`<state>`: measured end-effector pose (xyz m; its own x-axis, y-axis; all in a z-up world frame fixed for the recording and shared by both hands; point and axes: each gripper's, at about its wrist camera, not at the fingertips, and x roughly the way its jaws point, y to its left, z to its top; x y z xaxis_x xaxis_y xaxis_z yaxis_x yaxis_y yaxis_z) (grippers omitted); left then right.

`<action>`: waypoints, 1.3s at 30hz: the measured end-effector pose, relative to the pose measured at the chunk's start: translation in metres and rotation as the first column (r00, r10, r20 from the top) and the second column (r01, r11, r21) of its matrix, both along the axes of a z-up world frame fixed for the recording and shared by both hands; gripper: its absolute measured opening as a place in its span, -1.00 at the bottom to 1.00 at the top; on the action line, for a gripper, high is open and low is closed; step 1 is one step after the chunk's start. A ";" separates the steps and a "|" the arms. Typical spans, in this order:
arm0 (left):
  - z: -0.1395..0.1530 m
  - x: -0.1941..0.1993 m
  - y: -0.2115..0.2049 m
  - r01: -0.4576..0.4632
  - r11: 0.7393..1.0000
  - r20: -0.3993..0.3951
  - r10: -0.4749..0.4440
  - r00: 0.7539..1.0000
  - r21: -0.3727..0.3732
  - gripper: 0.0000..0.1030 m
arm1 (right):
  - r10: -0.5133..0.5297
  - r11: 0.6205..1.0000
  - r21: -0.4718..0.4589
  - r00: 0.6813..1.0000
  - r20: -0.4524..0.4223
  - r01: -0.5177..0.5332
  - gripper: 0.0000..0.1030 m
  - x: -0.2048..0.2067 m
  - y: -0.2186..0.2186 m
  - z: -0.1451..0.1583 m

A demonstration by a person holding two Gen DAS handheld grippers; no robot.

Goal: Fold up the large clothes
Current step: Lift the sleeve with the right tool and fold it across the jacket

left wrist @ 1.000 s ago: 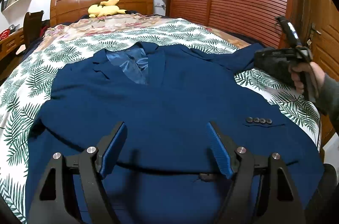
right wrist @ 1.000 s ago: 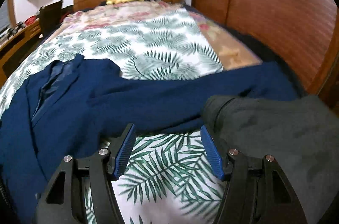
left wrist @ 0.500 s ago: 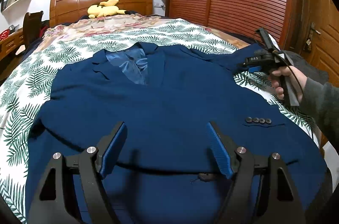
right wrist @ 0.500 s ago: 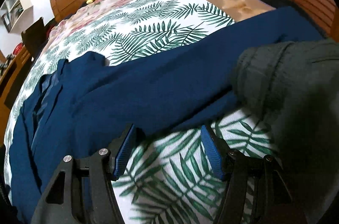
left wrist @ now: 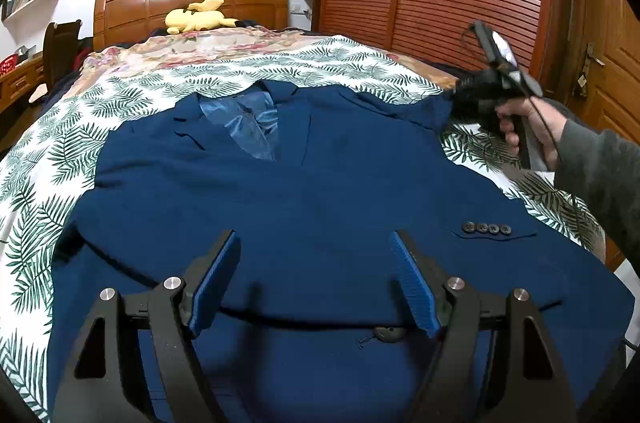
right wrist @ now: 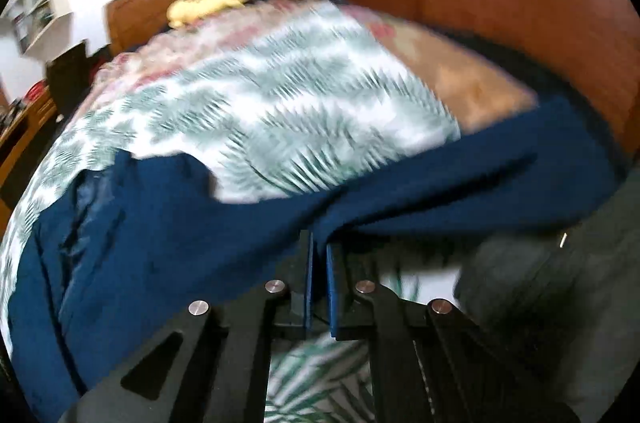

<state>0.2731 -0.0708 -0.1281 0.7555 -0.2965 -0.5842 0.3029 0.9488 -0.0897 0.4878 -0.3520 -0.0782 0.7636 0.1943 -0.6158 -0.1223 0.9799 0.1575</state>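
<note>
We find the navy jacket spread flat, front up, on the leaf-print bedspread; no fold made yet. Right gripper pinches the outstretched sleeve; left gripper hovers spread over the hem, empty. Sleeves and body remain unfolded.

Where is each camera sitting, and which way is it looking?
Left wrist: sits on the open left gripper, looking down over the blue jacket towards the headboard; a hand and grey sleeve show.
Right wrist: sits on the right gripper, shut on the jacket's sleeve.
Both share the jacket, leaf-print bedspread and yellow plush toy.
</note>
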 end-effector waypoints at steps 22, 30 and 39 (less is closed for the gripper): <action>0.000 -0.001 0.001 0.000 1.000 0.002 0.000 1.000 -0.002 0.50 | 0.397 0.900 -0.170 0.916 -0.063 -0.402 -0.02 -0.105 0.101 0.027; 0.000 -0.001 0.001 0.000 1.000 0.002 0.000 1.000 -0.003 0.50 | 0.269 0.943 -0.198 0.963 -0.027 -0.269 0.12 -0.105 0.058 0.039; -0.002 -0.001 0.000 0.004 1.000 -0.006 -0.004 1.000 -0.008 0.50 | 0.047 0.984 -0.162 0.989 -0.140 -0.069 0.12 -0.043 0.033 -0.015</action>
<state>0.2726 -0.0706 -0.1297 0.7510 -0.3046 -0.5859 0.3065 0.9467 -0.0993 0.4451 -0.3194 -0.0927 0.6614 0.1219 -0.7401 -0.1683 0.9857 0.0120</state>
